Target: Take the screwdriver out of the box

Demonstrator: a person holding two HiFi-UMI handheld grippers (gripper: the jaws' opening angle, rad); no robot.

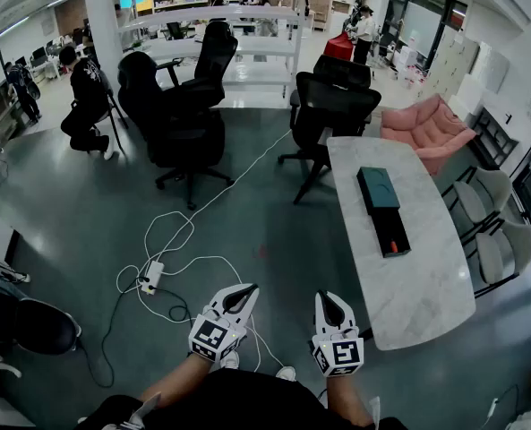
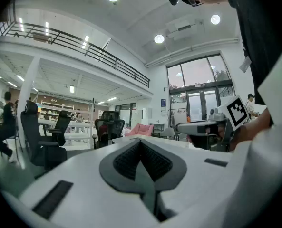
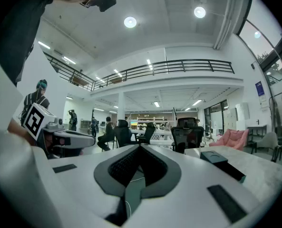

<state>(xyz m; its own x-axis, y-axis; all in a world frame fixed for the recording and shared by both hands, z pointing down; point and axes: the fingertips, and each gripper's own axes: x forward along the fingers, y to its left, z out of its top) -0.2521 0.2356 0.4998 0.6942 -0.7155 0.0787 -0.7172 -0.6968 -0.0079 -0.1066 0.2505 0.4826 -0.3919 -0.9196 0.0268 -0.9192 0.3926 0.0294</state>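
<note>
The long white marble-topped table (image 1: pixel 408 285) stands off to the person's right, well apart from both tools, so as I judge it the job has not begun: the approach, the reach into the box and the lift are all left to do. On the table lies the dark oblong box (image 1: pixel 391 233), open, with its teal-black lid (image 1: pixel 378 188) touching its far end. Inside the open tray is a small red-orange streak (image 1: pixel 393 243). I take it for the screwdriver, but it is too small to make out any shape.

The left gripper (image 1: pixel 252 287) and the right gripper (image 1: pixel 327 296) are held low near the person's body over the grey floor. Each has its jaws pressed together on nothing.
</note>
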